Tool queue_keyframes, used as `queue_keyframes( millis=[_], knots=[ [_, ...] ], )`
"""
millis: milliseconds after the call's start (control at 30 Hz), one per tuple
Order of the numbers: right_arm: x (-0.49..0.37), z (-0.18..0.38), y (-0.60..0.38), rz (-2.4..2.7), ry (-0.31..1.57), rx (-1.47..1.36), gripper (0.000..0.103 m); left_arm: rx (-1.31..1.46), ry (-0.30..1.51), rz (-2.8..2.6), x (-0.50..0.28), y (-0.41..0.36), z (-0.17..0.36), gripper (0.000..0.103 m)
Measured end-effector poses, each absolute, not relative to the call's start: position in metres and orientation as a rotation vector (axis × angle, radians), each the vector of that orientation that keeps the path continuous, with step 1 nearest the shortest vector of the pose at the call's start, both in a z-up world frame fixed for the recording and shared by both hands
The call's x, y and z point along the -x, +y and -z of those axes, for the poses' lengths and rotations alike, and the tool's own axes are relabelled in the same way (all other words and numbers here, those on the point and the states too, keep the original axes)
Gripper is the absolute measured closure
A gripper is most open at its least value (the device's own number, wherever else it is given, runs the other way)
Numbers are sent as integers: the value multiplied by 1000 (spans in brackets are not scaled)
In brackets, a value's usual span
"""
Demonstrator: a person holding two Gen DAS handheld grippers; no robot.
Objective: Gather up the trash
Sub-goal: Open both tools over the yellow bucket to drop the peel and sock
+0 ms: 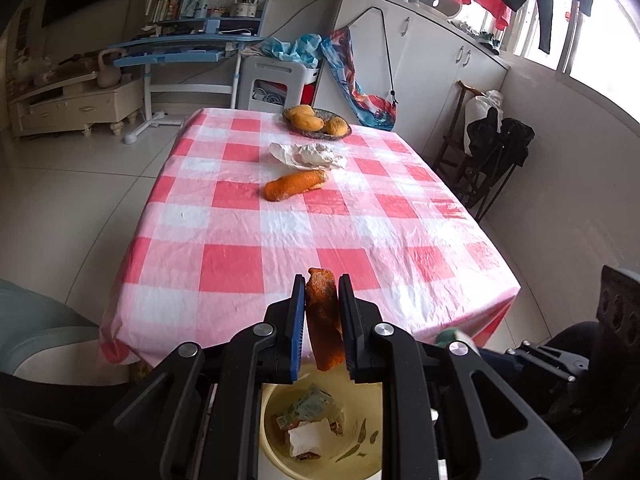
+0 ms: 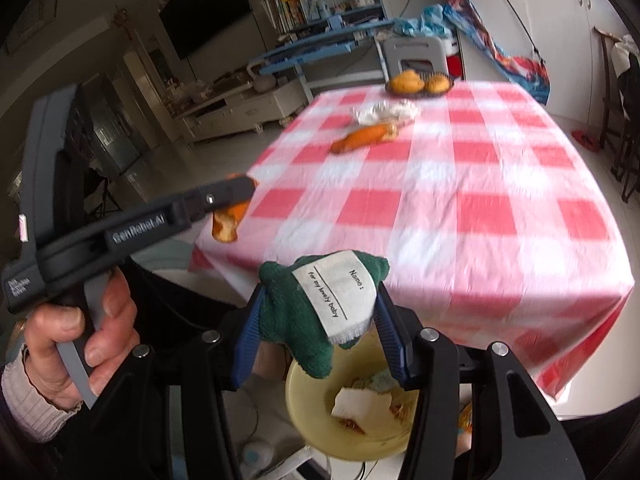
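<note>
L claw [image 1: 320, 292] is clenched on a strip of orange peel [image 1: 325, 320], held upright between the pads, over the near edge of the desk [image 1: 280, 220]. Directly below it sits a yellow bin [image 1: 360, 432] w/ paper scraps and wrappers already inside. From the R wrist view the same peel [image 2: 227, 224] dangles from the L claw's tip [image 2: 240, 188], and a hand [image 2: 76, 344] squeezes its grey trigger.

R claw [image 2: 320, 300] is grasping a green cloth [image 2: 296, 320] w/ a white label, bunched between the blue pads, above the bin [image 2: 304, 408].

Still on the desk's checked cover, well apart from both claws: 1 long orange peel piece [image 1: 294, 185], a crumpled white paper [image 1: 308, 156] just behind it, and a basket of fruit [image 1: 316, 120] at the far end.
</note>
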State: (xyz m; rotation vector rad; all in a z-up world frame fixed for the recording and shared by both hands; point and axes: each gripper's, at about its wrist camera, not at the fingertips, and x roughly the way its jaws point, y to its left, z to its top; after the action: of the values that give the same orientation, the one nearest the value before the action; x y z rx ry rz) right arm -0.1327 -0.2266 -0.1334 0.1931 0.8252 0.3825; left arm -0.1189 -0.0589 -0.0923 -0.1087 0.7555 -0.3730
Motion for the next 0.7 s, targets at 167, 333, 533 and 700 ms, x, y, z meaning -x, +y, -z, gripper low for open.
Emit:
queue_keyframes(
  millis=[167,333,533,700],
  knots=[
    [142,144,-223,-380,867,-191,52,96,765,383,127,-63,95,87],
    [147,152,-220,-374,908,-194,51,79,786,391,134,-68,100,87],
    [150,159,-218,-365,945,-184,48,64,816,402,141,-72,107,87],
    [148,165,-219,-335,976,-167,44,49,854,417,142,-77,114,87]
  ],
)
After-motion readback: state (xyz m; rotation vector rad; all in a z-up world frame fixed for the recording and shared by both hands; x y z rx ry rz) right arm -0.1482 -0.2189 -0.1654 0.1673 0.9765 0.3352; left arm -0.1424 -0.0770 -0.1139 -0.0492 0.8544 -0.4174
